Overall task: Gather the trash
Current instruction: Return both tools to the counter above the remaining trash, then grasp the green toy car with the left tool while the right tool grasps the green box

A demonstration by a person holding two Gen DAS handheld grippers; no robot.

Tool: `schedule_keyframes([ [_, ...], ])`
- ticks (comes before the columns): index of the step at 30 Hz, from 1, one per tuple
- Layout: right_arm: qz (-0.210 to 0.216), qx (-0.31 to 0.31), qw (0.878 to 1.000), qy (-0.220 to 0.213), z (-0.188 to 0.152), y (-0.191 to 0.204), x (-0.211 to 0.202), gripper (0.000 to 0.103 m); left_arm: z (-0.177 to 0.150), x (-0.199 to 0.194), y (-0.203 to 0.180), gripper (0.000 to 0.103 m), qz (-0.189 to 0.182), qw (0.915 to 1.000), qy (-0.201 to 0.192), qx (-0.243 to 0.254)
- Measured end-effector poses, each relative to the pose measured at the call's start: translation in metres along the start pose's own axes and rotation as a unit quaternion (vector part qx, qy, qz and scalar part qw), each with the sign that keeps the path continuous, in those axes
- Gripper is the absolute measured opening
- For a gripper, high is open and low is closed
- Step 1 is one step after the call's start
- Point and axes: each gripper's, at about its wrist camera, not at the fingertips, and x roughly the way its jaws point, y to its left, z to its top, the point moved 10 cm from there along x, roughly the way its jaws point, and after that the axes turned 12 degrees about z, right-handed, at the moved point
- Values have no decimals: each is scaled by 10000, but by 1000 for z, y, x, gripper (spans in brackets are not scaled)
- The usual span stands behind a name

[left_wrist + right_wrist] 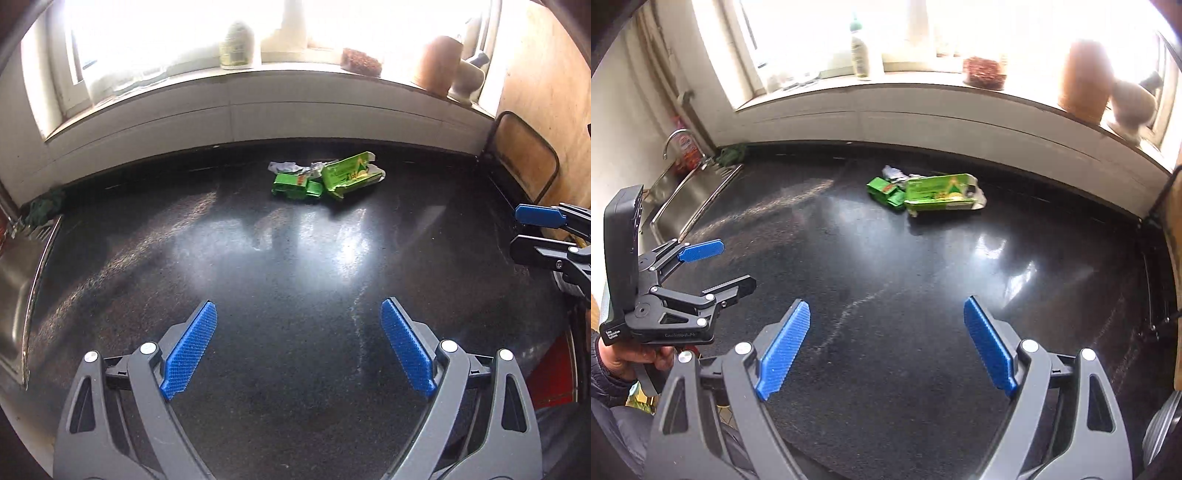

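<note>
A small pile of trash lies at the far middle of the black counter [295, 295]: a torn green-yellow carton [351, 175] [940, 194], a crumpled bright green box [295, 186] [885, 192] and white crumpled paper [286, 167] [892, 172] behind them. My left gripper [299, 314] is open and empty, low over the counter's near part, well short of the pile. It also shows in the right wrist view [733, 266]. My right gripper [886, 310] is open and empty too, beside the left one; it shows at the right edge of the left wrist view [517, 230].
A steel sink [683, 199] with a tap [674, 140] lies at the left, a dark green cloth [46, 208] at its back corner. The windowsill holds a bottle [860, 51], a brown dish [984, 72] and clay pots [1084, 81]. A framed board [524, 158] leans at right.
</note>
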Motion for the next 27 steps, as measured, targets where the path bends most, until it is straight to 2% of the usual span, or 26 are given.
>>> schedule_keyframes([
  [6, -77, 118, 9999, -63, 1, -37, -10, 83, 19, 13, -27, 88, 12, 9996, -27, 279],
  [14, 116, -105, 9998, 148, 28, -55, 22, 83, 50, 53, -32, 88, 165, 9975, -25, 685],
  [16, 199, -217, 9993, 241, 37, -58, 35, 83, 61, 66, -34, 88, 180, 9959, -139, 873],
  [19, 445, -424, 9975, 348, 51, -61, 53, 83, 74, 92, -38, 88, 228, 9887, -212, 1465],
  [22, 505, -775, 9944, 508, 66, -67, 73, 83, 86, 119, -40, 88, 92, 9803, -241, 1959],
  [27, 541, -1270, 9870, 820, 83, -87, 116, 83, 104, 167, -42, 88, -173, 9681, -58, 2499],
])
